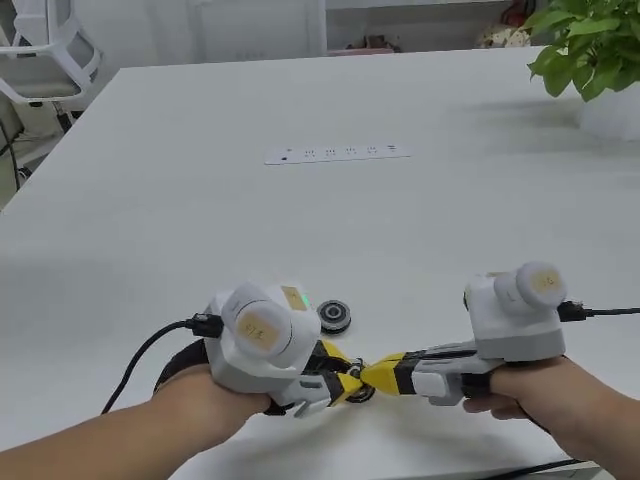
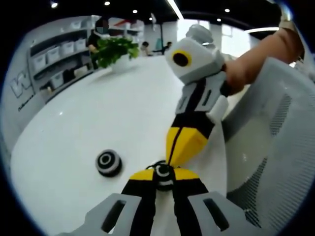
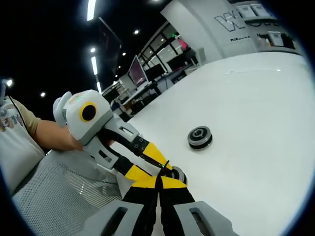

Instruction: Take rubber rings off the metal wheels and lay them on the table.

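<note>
The left claw [image 2: 163,173] grips a metal wheel [image 2: 163,179]. The right claw [image 3: 159,178], jaws together, meets its rim; a second wheel [image 1: 334,316] lies on the surface [image 1: 300,230] just beyond.

Loose wheel [image 3: 200,137] lies flat on white bench [image 3: 246,98], dark rubber ring round its metal hub; taken as reference.

Right hand-held gripper [image 3: 158,179] sits below and left of loose wheel, well apart from it. Yellow-and-black jaws drawn together, only a thin slit between.

Gripped wheel [image 3: 178,174] is just beside those tips, on the side nearer loose wheel; partly hidden.

Left hand-held gripper [image 3: 165,171] reaches in from far left of loose wheel, yellow tips meeting gripped wheel. A thin dark strand rises at the meeting point; too small to identify.

Person's arm [image 3: 51,135] behind it. Grey mesh chair back [image 3: 44,201] lower left.
</note>
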Demonstrator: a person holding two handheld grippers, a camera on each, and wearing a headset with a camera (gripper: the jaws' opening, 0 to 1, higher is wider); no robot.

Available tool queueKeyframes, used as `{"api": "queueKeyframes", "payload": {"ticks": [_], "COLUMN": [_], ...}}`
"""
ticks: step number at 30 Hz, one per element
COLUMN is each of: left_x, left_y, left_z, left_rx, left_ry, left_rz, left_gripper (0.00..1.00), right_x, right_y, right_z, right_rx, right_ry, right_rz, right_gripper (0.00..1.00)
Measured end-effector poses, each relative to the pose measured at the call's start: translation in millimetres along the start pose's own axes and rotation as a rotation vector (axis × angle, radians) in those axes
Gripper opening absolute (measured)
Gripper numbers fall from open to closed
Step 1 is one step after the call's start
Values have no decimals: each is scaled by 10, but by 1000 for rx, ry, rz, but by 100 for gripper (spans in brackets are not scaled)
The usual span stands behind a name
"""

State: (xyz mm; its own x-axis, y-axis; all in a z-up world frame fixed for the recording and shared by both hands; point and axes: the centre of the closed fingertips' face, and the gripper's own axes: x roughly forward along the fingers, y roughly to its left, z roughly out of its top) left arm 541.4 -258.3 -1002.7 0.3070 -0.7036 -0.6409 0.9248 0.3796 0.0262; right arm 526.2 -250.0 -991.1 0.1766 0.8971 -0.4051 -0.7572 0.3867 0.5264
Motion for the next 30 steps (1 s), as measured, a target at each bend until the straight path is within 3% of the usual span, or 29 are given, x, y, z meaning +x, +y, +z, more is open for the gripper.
{"api": "queueKeyframes", "payload": {"ticks": [6,9,15,23,30], "left_x": [1,1,-10,-122,-278], "left_y": [7,-2,-7,-90,-84], "left_z": [10,9,15,66,116], "left_rx": [0,32,2,-13,-28], "left_ry": [-9,-8,-8,-27,-51], "left_rz": [1,3,-16,-61,-61], "left_gripper": [12,13,15,24,36], "right_x": [-5,-25,-39,-68,-105], "right_y": [-100,-125,-145,-124,-96], "right_z": [-28,-30,-6,45,120], "right_rx": [-29,-25,-27,-27,-35], "right_ry": [0,-4,-7,-20,-30], "right_rz": [-31,-37,-41,-30,-22], "right_gripper": [0,0,0,0,0]}}
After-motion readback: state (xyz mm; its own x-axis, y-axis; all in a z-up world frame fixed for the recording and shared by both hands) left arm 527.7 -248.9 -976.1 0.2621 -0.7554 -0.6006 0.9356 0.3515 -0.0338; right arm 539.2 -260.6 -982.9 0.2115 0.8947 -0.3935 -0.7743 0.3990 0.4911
